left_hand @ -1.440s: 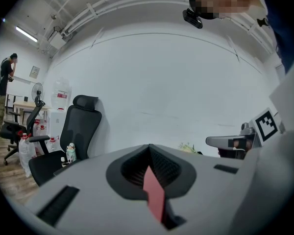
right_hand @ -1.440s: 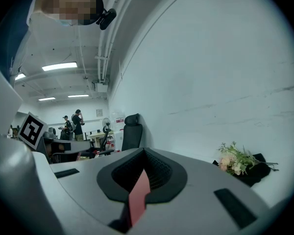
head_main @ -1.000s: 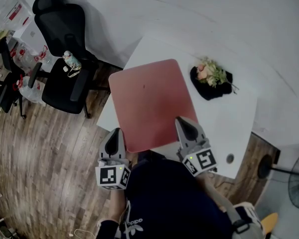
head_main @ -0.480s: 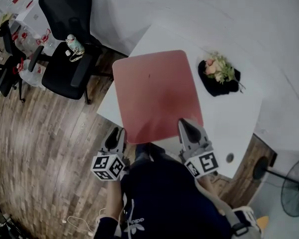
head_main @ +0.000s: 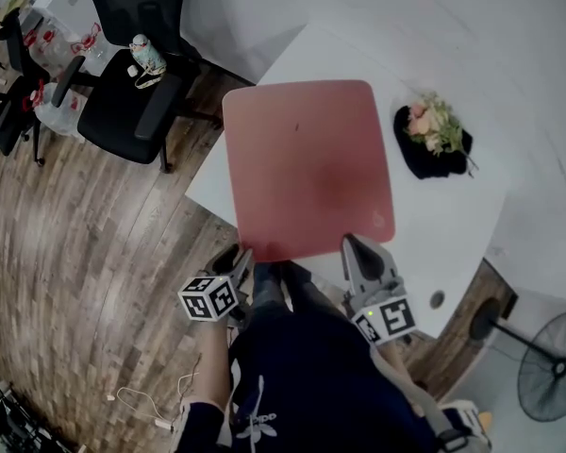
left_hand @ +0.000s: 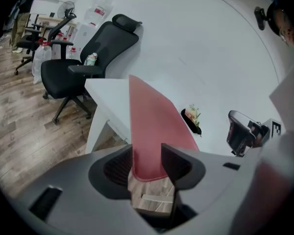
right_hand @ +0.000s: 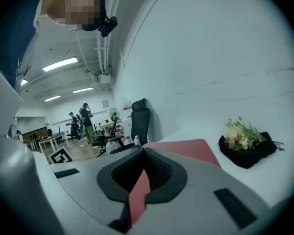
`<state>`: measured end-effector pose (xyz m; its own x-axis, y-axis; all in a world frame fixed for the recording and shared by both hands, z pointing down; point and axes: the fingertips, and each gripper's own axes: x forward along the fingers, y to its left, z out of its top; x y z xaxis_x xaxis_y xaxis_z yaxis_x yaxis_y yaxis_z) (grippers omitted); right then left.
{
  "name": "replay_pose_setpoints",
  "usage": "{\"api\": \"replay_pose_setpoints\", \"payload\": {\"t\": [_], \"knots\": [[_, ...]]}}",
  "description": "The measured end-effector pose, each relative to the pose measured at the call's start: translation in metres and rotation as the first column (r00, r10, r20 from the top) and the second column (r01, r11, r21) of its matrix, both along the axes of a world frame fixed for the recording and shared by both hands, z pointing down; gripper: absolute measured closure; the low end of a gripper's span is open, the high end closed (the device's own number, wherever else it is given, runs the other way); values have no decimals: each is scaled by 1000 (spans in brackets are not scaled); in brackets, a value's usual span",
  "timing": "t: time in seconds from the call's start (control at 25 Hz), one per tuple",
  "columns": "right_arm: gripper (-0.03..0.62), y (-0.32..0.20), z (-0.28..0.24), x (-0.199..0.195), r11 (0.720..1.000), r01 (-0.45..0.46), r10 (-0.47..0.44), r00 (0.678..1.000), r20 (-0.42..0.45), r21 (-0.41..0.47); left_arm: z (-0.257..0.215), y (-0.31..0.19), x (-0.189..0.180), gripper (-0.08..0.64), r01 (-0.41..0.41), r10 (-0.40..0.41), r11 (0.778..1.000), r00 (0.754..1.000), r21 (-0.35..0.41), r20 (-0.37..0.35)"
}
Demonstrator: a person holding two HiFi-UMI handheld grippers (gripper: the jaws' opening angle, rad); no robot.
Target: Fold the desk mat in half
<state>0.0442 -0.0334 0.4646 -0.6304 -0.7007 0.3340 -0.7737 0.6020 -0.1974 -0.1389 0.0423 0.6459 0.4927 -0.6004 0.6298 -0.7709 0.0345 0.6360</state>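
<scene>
Red desk mat (head_main: pixel 307 168) lies flat on the white tabletop (head_main: pixel 453 225), its near edge overhanging toward the person and its longer side running away from both grippers. Right gripper (right_hand: pixel 143 155): jaws closed on the near edge. Left gripper (left_hand: pixel 146 153): jaws have just been opening and now straddle the near left corner, not pressing it. Flowers (head_main: pixel 434 130) sit toward the far right edge. An office chair (head_main: pixel 132 83) stands on the wood floor (head_main: pixel 75 281).

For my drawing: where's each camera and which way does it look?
Head view: on head, steeply down at desk mat, left gripper, right gripper, torso.
Left gripper view: rides it, along jaws that have just been opening, mat edge between, toward chair.
Right gripper view: rides it, along jaws pinching the mat, toward flowers.
All share mat, flowers.
</scene>
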Motion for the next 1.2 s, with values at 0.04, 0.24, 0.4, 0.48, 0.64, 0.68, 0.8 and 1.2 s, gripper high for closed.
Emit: {"api": "replay_pose_setpoints", "payload": {"t": [0.04,0.24,0.4,0.48,0.64,0.68,0.8,1.2], "knots": [[589,1,3,1,1000,2,-2,1000,-12,-2,6,2,2,394,-5,4,1000,1000,-16,-15],[589,8,12,3,1000,-6,5,1000,-16,-27,29,11,7,392,-40,35,996,997,-79,-71],[589,11,18,7,999,-10,9,999,-34,-32,37,17,17,393,-104,94,989,990,-104,-104],[589,13,20,8,999,-10,9,999,-39,-38,39,20,20,393,-128,117,986,987,-108,-107],[589,15,18,6,999,-17,16,1000,-25,-49,34,20,21,398,-142,128,984,983,-107,-132],[589,15,18,8,999,-15,13,999,-32,-35,33,21,20,412,-138,123,985,983,-108,-133],[589,14,17,9,1000,-14,13,999,-37,-28,27,20,16,489,-119,105,988,985,-99,-135],[589,4,7,7,1000,-19,19,999,-32,1,-10,9,18,540,-40,33,999,984,-34,-177]]}}
